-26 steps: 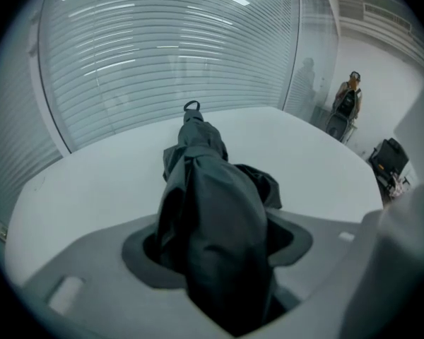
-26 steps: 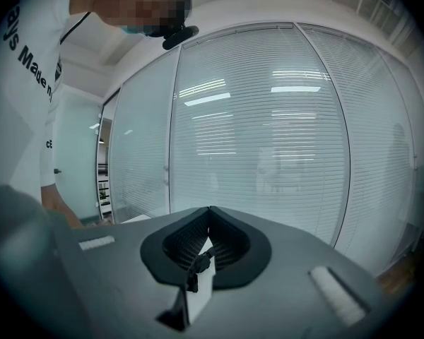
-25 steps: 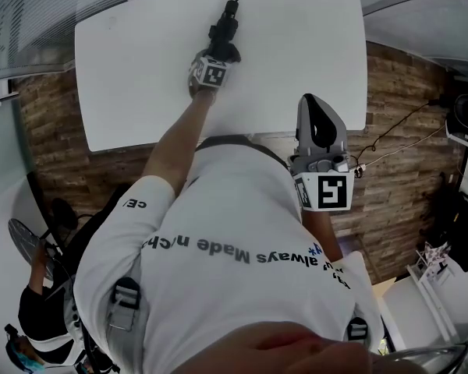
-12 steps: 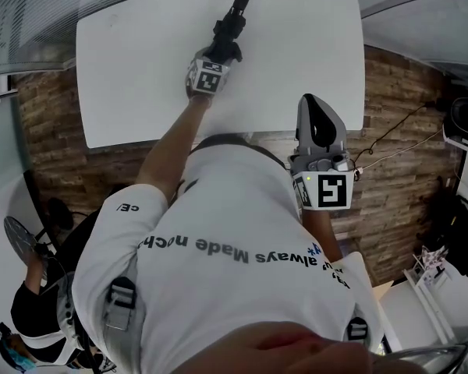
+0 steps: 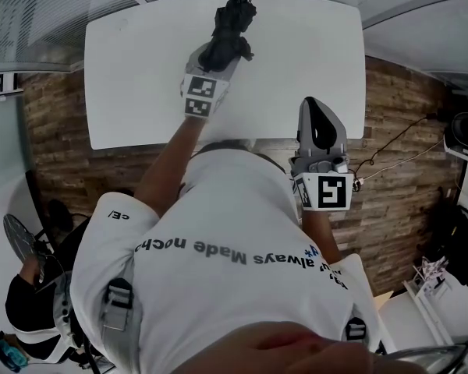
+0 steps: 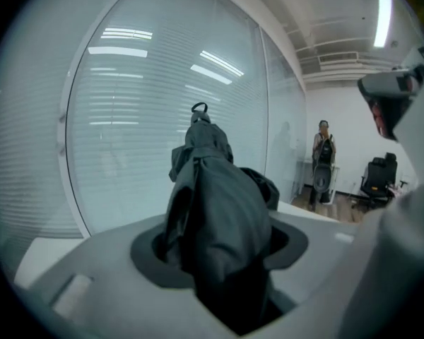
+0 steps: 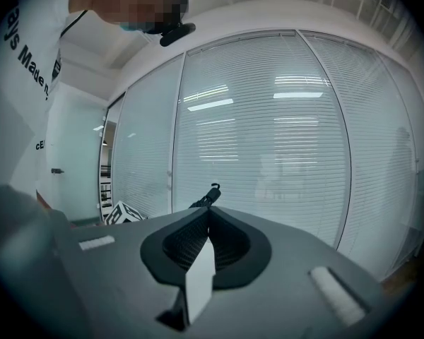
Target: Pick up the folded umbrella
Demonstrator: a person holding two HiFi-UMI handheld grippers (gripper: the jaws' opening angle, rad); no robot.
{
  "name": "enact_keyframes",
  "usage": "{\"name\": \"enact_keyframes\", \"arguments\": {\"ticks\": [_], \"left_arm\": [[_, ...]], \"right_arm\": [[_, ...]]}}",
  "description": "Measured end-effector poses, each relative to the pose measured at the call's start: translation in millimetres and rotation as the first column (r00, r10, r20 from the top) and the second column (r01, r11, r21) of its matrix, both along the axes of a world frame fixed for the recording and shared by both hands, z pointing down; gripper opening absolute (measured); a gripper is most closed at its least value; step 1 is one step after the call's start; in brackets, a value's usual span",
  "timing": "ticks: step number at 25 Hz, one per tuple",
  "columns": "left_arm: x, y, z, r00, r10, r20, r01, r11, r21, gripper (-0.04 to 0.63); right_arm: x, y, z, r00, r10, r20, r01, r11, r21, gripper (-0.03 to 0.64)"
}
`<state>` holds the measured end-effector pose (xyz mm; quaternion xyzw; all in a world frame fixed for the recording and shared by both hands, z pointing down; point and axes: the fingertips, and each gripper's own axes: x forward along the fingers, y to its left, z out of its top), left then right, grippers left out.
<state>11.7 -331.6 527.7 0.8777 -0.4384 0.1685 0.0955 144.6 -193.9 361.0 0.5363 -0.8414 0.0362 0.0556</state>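
The folded black umbrella [image 5: 232,22] hangs in the air above the white table [image 5: 132,76], its strap loop pointing away from me. My left gripper [image 5: 222,53] is shut on its thick fabric body. In the left gripper view the umbrella [image 6: 215,203] fills the space between the jaws of the left gripper [image 6: 222,256] and points up and forward. My right gripper [image 5: 316,107] stays shut and empty at the table's near right edge. In the right gripper view the closed right gripper [image 7: 208,242] points level, and the umbrella's tip [image 7: 206,196] shows beyond it.
The table stands on a wooden floor [image 5: 398,92] against a glass wall with blinds [image 6: 141,119]. A cable [image 5: 398,142] runs across the floor at the right. Another person [image 6: 324,161] stands far off by an office chair [image 6: 378,179].
My left gripper has risen off the table with the umbrella in it, and both look larger and nearer in the head view. The right gripper has stayed in place.
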Motion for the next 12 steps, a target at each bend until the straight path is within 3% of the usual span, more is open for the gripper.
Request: {"name": "enact_keyframes", "arguments": {"ticks": [12], "left_arm": [[-4, 45, -166, 0.98, 0.057, -0.189, -0.006, 0.966, 0.257, 0.238]], "right_arm": [[0, 1, -22, 1.0, 0.0, -0.01, 0.0, 0.999, 0.049, 0.001]]}}
